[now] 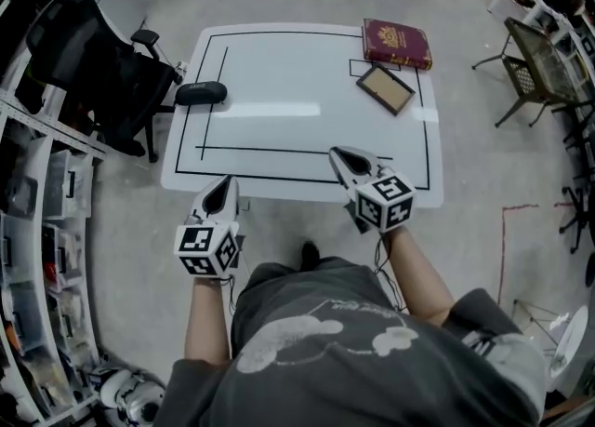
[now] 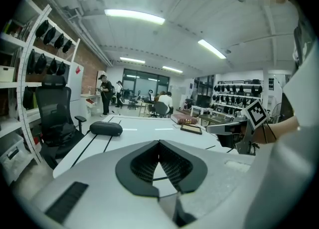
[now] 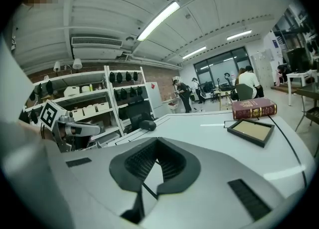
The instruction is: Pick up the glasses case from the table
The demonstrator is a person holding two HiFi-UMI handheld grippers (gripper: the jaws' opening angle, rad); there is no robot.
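The glasses case is a dark oval pouch lying near the left edge of the white table. It also shows in the left gripper view as the glasses case ahead and to the left, and small and far in the right gripper view. My left gripper hovers at the table's front edge, well short of the case, its jaws shut and empty. My right gripper is over the front part of the table, jaws closed on nothing.
A dark red book and a picture frame lie at the table's far right corner. A black office chair stands left of the table beside storage shelves. A folding chair stands at the right.
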